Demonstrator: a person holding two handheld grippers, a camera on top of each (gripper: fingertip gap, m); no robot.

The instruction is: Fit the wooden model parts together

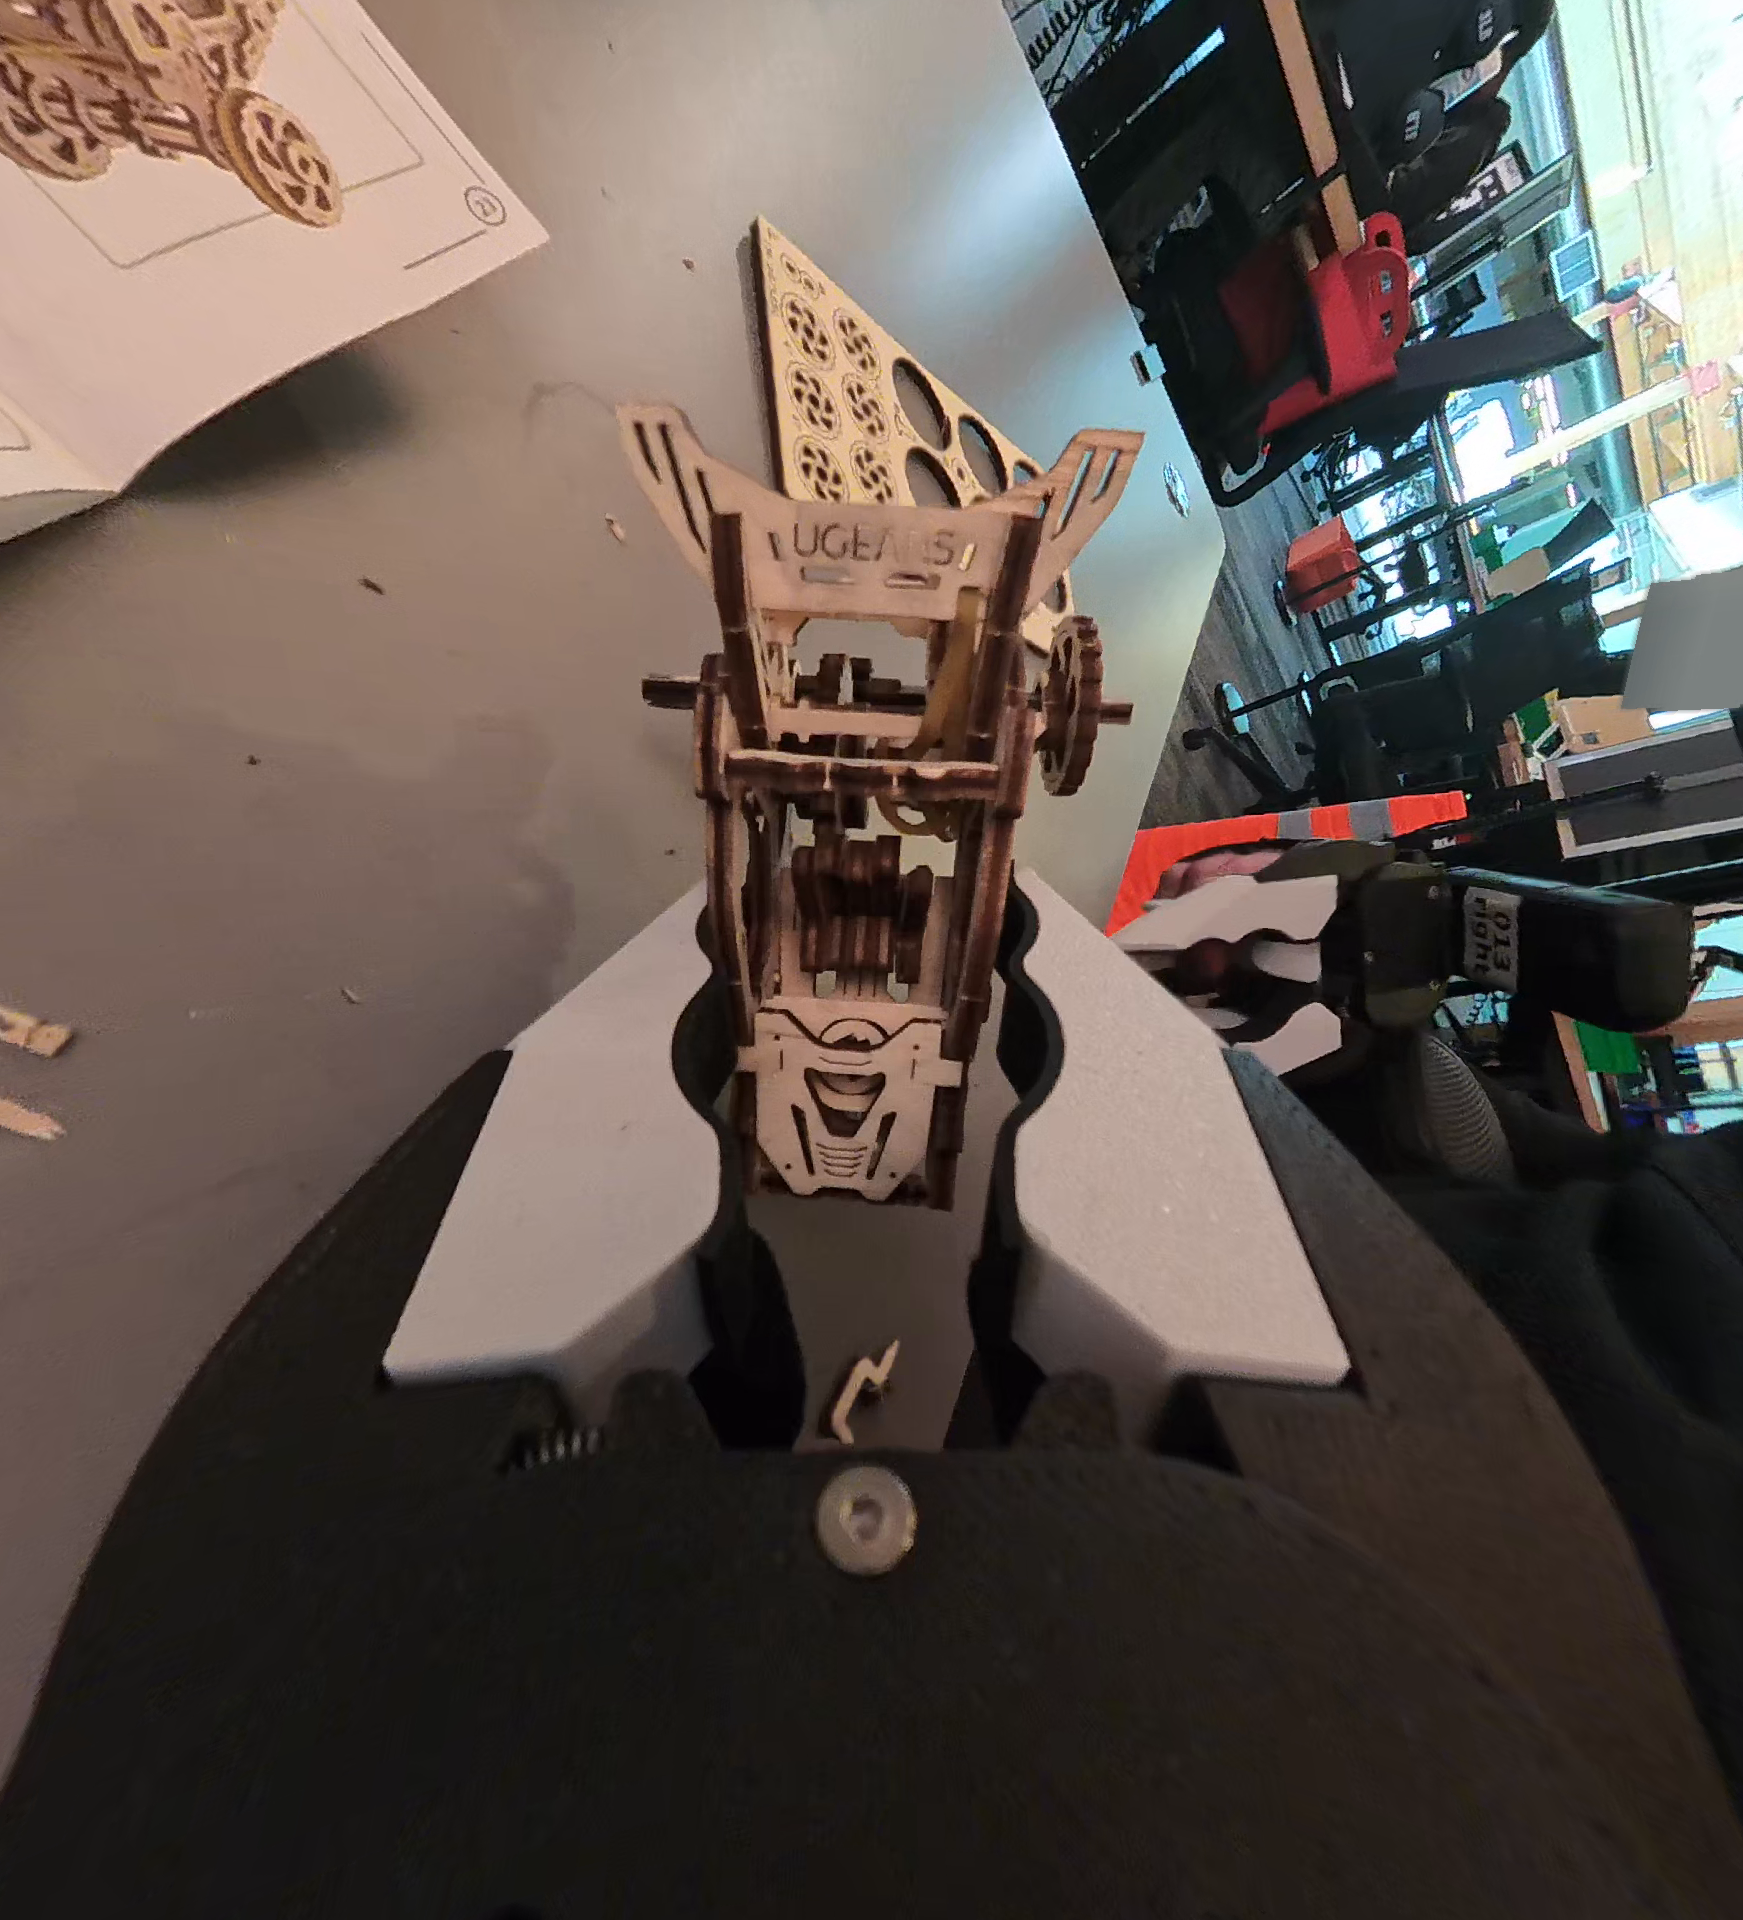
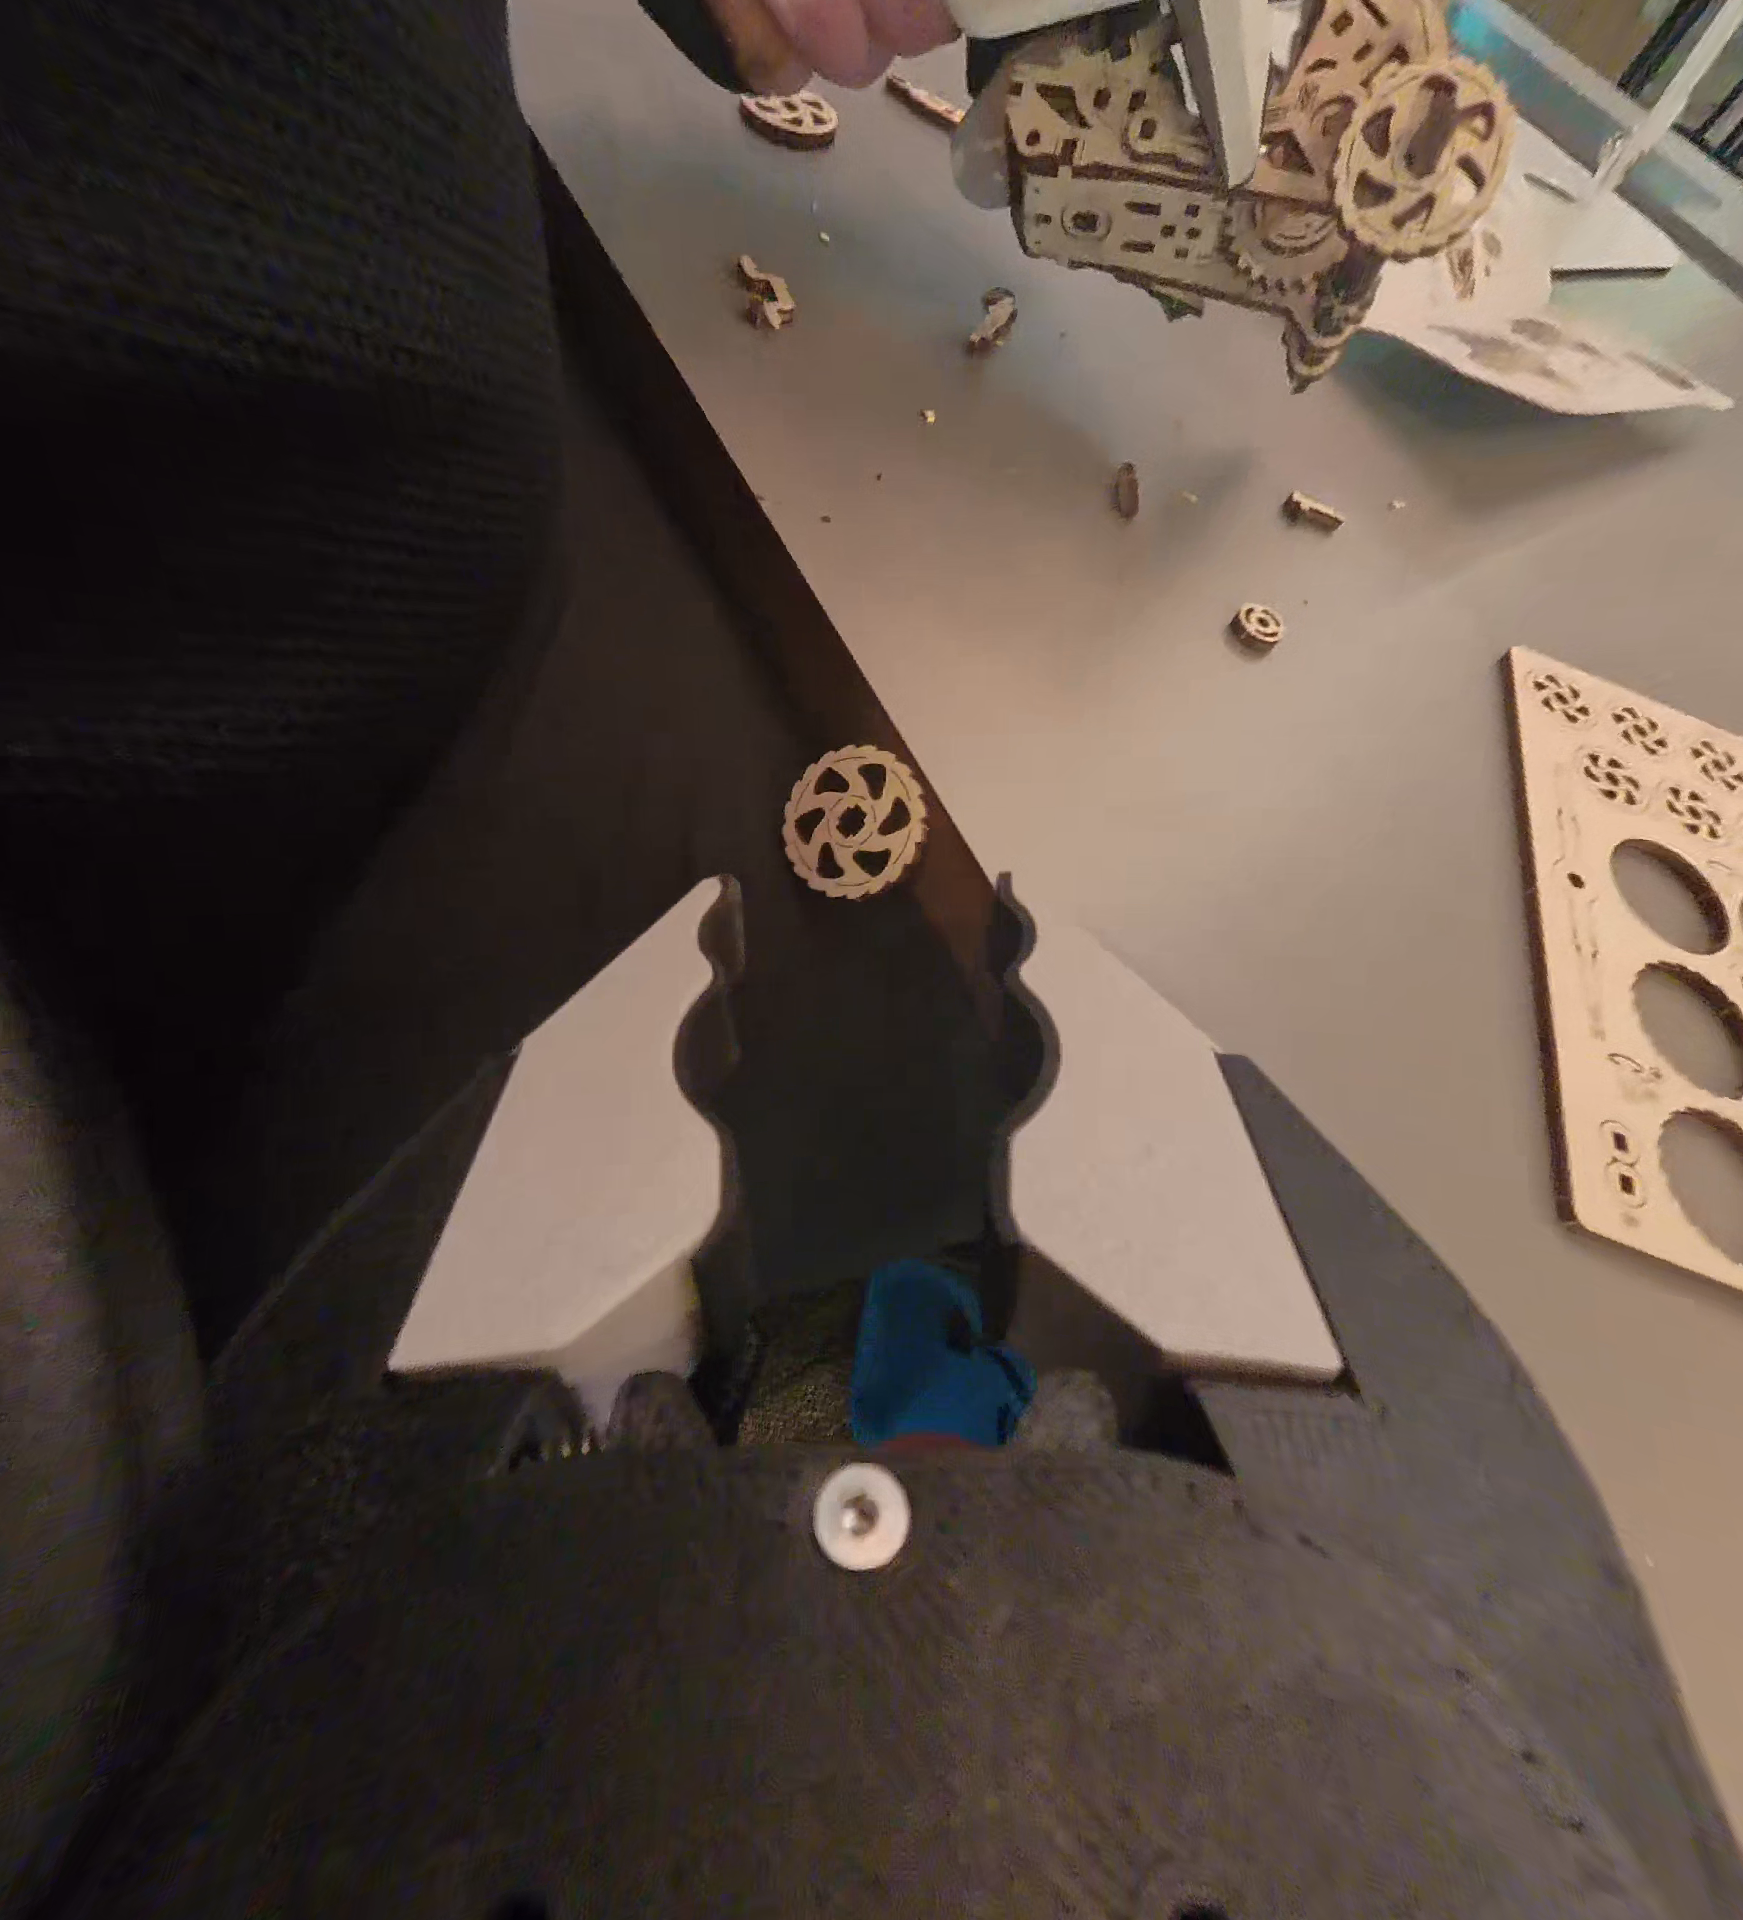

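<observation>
My left gripper is shut on the half-built wooden model car and holds it nose toward the camera above the grey table. A toothed wheel sits on the model's right axle. In the right wrist view the model hangs at the top in the left gripper, whose white finger shows. My right gripper is open. A loose wooden spoked wheel sits just beyond its fingertips at the table edge. I cannot tell whether the wheel rests there or is in the air.
A wooden part sheet with round cut-outs lies on the table and also shows behind the model. An instruction booklet lies far left. Small wooden bits are scattered. A hand shows at the top. The table edge runs diagonally. My right fingertips sit around 20 cm from my left ones.
</observation>
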